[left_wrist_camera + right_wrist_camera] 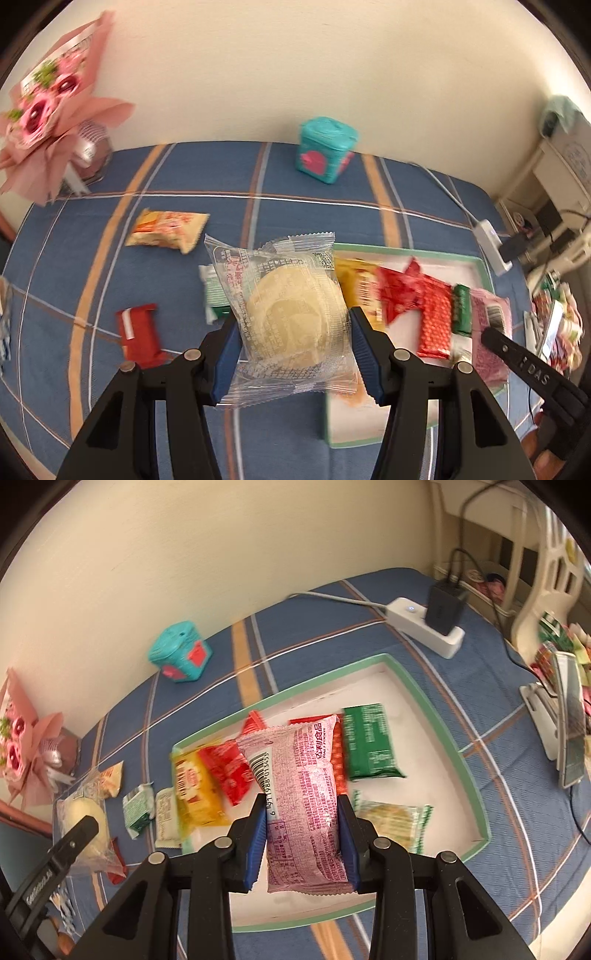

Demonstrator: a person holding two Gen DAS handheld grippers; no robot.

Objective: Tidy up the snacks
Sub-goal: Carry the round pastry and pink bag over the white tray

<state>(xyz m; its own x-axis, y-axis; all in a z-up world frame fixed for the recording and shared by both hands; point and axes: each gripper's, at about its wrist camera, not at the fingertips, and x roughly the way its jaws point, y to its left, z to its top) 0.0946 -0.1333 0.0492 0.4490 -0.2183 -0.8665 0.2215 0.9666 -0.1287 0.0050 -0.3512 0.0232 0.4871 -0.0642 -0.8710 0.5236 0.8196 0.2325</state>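
Left gripper (293,354) clamps clear cake packet (291,314); right gripper (302,843) squeezes pink packet (304,805) over tray (476,779). Risk: slick wrappers slipping, landing outside tray.

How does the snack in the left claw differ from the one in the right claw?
The clear-wrapped round pastry shows its pale disc through the wrapper; the pink packet is opaque, printed, with a barcode. The pastry is wide and squarish, the pink packet narrower and elongated. Both are sealed and clamped, one in the left claw, one in the right claw.
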